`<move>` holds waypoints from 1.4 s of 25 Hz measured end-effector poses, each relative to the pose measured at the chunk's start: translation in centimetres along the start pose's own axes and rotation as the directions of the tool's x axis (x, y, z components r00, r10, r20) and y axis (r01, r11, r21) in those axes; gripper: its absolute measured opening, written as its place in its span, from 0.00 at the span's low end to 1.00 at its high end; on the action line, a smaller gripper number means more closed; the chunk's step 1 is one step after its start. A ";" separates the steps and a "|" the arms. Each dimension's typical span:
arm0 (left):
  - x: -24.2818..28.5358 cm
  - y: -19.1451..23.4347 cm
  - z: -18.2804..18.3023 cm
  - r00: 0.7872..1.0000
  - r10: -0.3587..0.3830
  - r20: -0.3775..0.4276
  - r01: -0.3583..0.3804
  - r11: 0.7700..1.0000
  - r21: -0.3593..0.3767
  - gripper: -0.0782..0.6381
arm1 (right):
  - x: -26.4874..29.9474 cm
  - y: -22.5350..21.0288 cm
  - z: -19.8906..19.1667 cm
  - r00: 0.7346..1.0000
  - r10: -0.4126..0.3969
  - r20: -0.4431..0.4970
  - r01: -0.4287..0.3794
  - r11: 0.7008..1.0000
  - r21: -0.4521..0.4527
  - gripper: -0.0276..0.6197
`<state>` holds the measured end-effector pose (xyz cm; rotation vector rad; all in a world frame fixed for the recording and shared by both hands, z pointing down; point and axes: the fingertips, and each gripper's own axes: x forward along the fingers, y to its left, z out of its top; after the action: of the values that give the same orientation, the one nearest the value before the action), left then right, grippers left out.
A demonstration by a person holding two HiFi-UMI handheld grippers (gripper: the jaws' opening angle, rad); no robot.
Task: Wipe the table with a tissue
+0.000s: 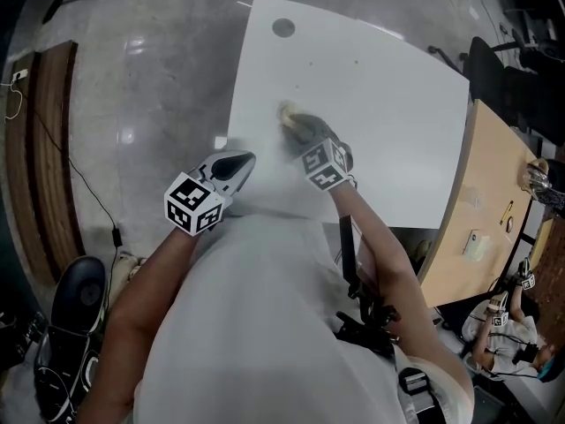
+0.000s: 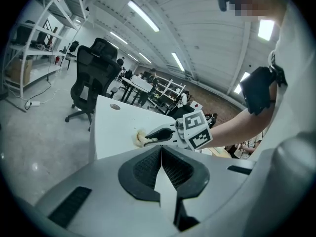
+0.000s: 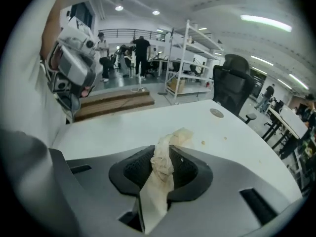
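Observation:
A crumpled, yellow-stained tissue (image 3: 162, 169) is pinched between the jaws of my right gripper (image 3: 166, 151), and its free end lies on the white table (image 3: 118, 127). From above, the right gripper (image 1: 300, 128) points at the table's (image 1: 388, 104) left middle, with the tissue (image 1: 287, 113) bunched at its tip. The left gripper view shows the same tissue (image 2: 139, 138) pressed to the table (image 2: 111, 127) by the right gripper (image 2: 149, 139). My left gripper (image 1: 240, 160) hovers at the near left edge, apart from the tissue. Its pads (image 2: 148, 169) meet at the tip of the left gripper (image 2: 161, 149), with nothing held.
Small brown spots (image 3: 203, 142) dot the table beyond the tissue, and a round cable grommet (image 1: 283, 27) sits near the far edge. A wooden desk (image 1: 490, 210) adjoins on the right. Black office chairs (image 2: 91, 80) stand past the far end. A wooden bench (image 1: 44, 148) lies on the left floor.

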<state>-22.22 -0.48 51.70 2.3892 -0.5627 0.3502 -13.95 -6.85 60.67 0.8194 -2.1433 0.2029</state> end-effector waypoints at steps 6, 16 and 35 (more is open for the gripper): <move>-1.1 0.8 -0.3 1.000 0.012 0.017 -0.012 1.000 -0.011 0.12 | -2.0 -8.9 -3.2 0.969 -0.241 -0.058 0.246 0.916 0.316 0.18; -3.2 2.6 -0.8 0.999 0.035 0.025 -0.034 0.999 -0.033 0.12 | -1.5 -12.2 -5.2 0.915 -0.364 -0.175 0.402 0.858 0.320 0.18; -5.6 3.3 -1.2 0.999 0.027 0.024 -0.026 0.999 -0.019 0.12 | 5.8 -0.2 5.1 0.998 -0.067 0.021 0.066 0.997 0.035 0.18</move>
<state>-28.76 -0.27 52.23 2.3726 -0.6065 0.3263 -19.76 -11.88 61.59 0.9151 -2.1348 0.1971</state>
